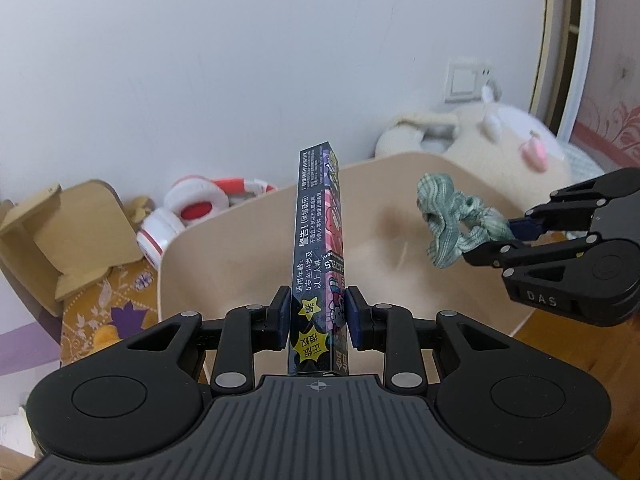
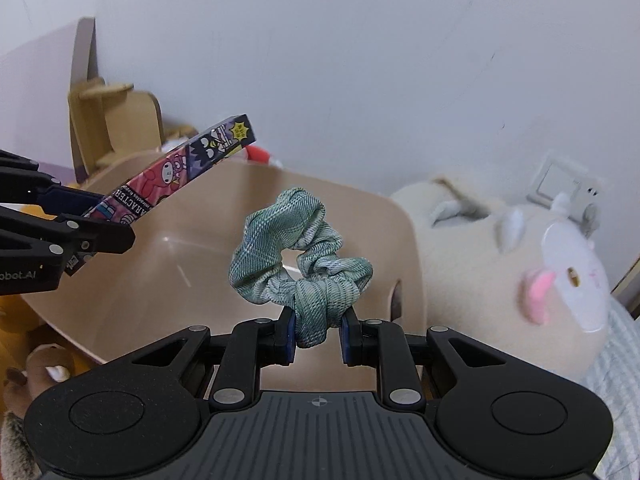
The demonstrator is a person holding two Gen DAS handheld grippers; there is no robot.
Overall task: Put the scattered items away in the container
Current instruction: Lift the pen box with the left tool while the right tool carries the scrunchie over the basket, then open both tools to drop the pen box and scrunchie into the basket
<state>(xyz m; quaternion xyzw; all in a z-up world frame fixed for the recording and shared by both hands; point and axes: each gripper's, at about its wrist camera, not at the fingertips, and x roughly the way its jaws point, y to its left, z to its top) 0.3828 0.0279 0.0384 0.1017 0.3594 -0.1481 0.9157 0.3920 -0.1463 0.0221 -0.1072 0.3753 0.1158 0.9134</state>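
My left gripper (image 1: 318,316) is shut on a long thin cartoon-printed box (image 1: 320,248) and holds it over the beige plastic tub (image 1: 256,240). The box also shows in the right wrist view (image 2: 180,172), held by the left gripper (image 2: 90,216). My right gripper (image 2: 318,338) is shut on a green plaid scrunchie (image 2: 296,248) above the same tub (image 2: 168,264). In the left wrist view the right gripper (image 1: 508,236) holds the scrunchie (image 1: 448,216) over the tub's right side.
A cream plush toy (image 2: 520,272) lies right of the tub on a bed. Red-and-white headphones (image 1: 192,212) and a wooden stand (image 1: 68,232) sit behind the tub on the left. A white wall with a switch plate (image 1: 466,80) is behind.
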